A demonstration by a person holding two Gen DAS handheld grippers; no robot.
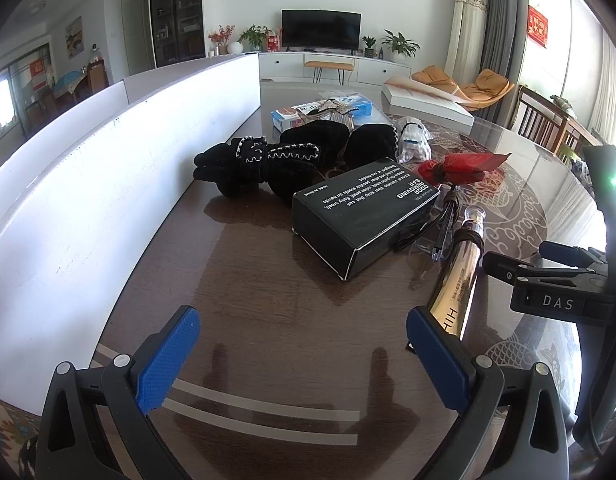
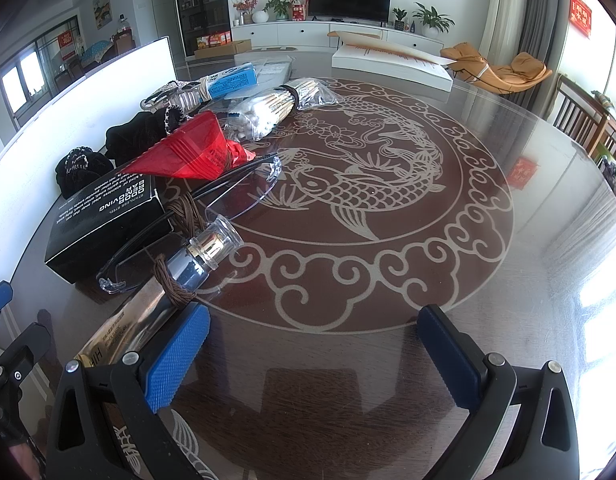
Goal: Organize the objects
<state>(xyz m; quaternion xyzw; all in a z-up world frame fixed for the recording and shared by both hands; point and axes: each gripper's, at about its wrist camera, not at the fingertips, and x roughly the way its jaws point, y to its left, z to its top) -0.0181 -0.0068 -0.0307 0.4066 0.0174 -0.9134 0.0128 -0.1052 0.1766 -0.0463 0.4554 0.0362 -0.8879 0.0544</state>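
We judge the tidying hasn't started yet. Both claws, left gripper (image 1: 304, 360) & right gripper (image 2: 313, 356), hang spread wide w/ nothing in them above the table (image 2: 527, 300). The pile sits mixed on the table's left side: black box (image 1: 359, 216), gold tube (image 1: 457, 280) just beside it, red bag (image 2: 188, 152), cotton swabs (image 2: 264, 110), black pouches (image 1: 268, 164). All left to sort.

Both wrist cams low over table (image 2: 507, 280), facing TV wall; shared: black box (image 1: 359, 216), L of R cam.
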